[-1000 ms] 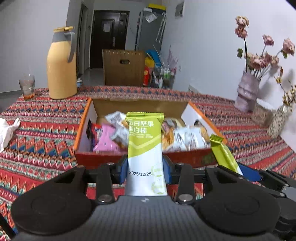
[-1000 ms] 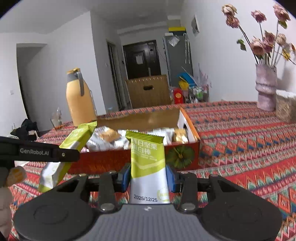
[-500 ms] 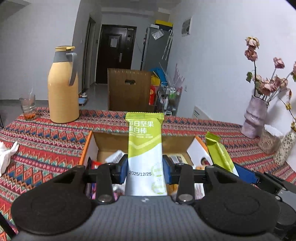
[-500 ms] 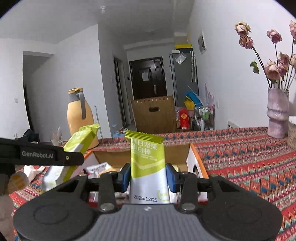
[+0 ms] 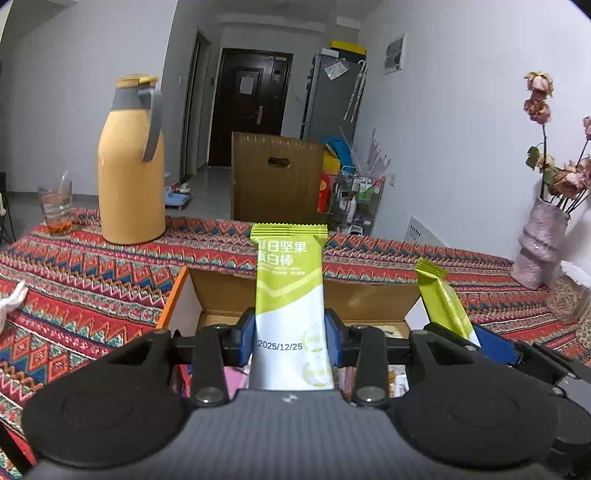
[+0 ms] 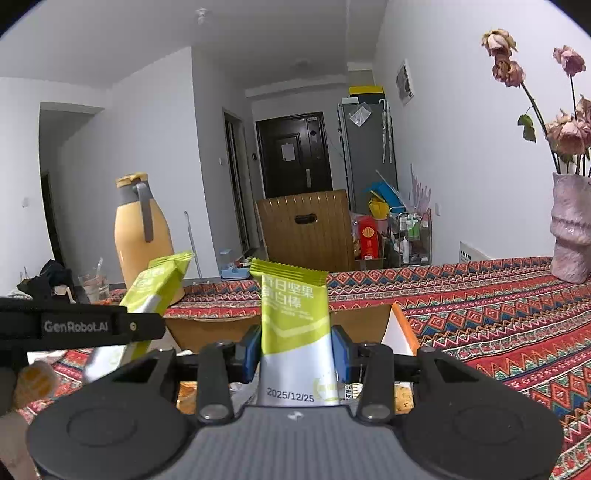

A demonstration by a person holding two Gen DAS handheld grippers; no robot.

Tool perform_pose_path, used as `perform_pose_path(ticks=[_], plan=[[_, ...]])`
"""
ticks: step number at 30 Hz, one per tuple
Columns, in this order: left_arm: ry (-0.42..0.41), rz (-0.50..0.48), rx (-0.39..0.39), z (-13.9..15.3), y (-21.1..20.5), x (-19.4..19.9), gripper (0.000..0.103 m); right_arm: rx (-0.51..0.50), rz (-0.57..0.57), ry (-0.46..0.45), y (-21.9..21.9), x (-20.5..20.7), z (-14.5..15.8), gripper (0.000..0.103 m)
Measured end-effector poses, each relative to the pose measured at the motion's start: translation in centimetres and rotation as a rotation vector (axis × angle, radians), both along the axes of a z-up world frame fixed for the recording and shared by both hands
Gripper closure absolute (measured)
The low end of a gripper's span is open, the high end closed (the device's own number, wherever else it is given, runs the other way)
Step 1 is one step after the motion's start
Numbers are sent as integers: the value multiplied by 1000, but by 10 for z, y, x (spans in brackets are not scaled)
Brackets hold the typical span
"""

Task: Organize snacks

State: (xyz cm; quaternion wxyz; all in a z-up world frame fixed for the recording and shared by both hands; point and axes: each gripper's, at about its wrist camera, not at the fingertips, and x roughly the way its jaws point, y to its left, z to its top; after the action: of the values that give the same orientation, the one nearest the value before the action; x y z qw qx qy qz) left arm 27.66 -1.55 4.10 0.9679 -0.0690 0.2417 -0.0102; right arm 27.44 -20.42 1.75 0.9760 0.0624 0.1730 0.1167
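Snack bars: two green-white bars, standing upright.
Left gripper (image 5: 291,334): jaws pinching left bar (image 5: 290,295).
Right gripper (image 6: 295,350): jaws pinching right bar (image 6: 295,317).
Snack box (image 5: 369,295): lying open beneath both.

White walls (image 6: 461,122) and ceiling (image 6: 258,33) enclosing room, light looking dim and cool. Dark door (image 5: 251,107) standing at far end of hallway, grey fridge (image 5: 332,99) just beside it on right. Brown chair back (image 5: 275,177) showing behind table; patterned red tablecloth (image 5: 92,273) covering it. Cluttered wire rack (image 6: 410,236) sitting against right wall. Pale floor (image 5: 207,188) running toward door.
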Motion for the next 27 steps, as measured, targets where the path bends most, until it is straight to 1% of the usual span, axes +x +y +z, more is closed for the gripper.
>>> perform_pose_path(ticks=[3,7,8,9,10,11,12,13,14,15,17,19,24,27], plan=[[10,0,8,-8,2,5,65,-1,9,19,1,7,-9,64],[31,-7,12,-15,2,9,62,-2,9,62,-1,16,-19,62],[30,-8,13,-16,3,9,60,-5,5,73,-2,18,-21,61],[31,-7,8,-17,5,8,50,-7,-4,79,-3,18,-23,60],[29,0,4,-17,6,8,35,-5,-9,84,-4,20,-24,55],[22,12,4,-16,7,7,26,0,-18,88,-6,20,-25,39],[12,24,7,-15,7,5,13,6,-29,87,-9,22,-25,23],[-1,31,5,-15,8,2,6,9,-40,84,-12,21,-25,17],[-9,33,1,-13,9,0,2,15,-50,82,-14,21,-25,9],[-13,36,0,-12,9,-1,0,23,-55,82,-16,23,-24,6],[-18,41,0,-11,9,-3,0,35,-62,82,-20,22,-24,0],[-18,44,-8,-9,10,-4,0,37,-64,77,-20,22,-22,0],[-43,58,4,1,9,-11,0,28,-72,52,-20,16,-13,0],[-66,54,10,10,10,-23,0,22,-80,33,-22,6,-5,0]])
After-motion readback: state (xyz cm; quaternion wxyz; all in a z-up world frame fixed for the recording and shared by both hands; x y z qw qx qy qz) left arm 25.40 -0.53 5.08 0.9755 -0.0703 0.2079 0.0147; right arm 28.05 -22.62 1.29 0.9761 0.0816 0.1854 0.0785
